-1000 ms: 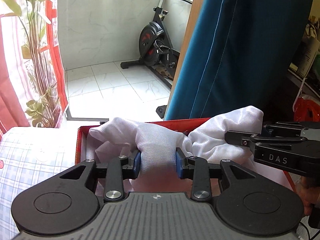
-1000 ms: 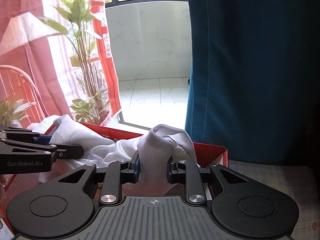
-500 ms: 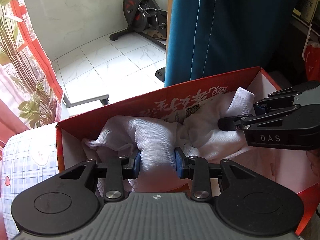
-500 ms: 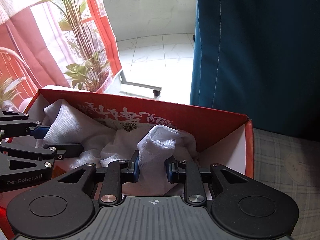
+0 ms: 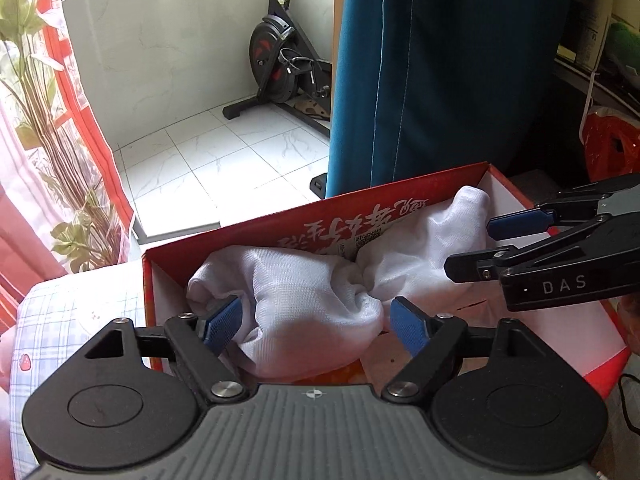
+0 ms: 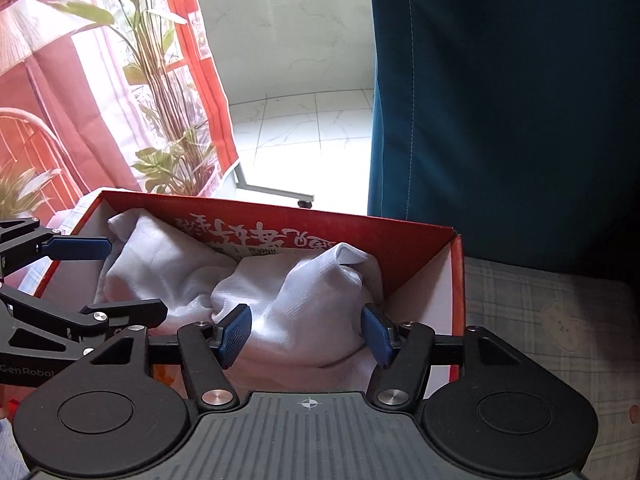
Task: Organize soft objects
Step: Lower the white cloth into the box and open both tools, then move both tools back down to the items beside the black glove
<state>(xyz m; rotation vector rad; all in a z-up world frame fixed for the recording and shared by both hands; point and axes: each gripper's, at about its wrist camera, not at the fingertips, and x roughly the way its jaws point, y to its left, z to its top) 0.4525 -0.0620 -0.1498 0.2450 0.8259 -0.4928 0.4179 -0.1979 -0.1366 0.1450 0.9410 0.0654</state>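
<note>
Lying in red box [image 5: 400,196], white cloth [image 5: 320,312] — between spread left tongs [image 5: 316,320], right tongs [image 6: 306,332].

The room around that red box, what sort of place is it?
Probably a home, near a balcony: an exercise bike on a tiled floor, a blue curtain, a potted plant, and checked bedding beside the box.

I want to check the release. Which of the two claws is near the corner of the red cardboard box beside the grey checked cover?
The right claw: its open jaws flank the white mesh cloth at that corner of the red cardboard box.
</note>
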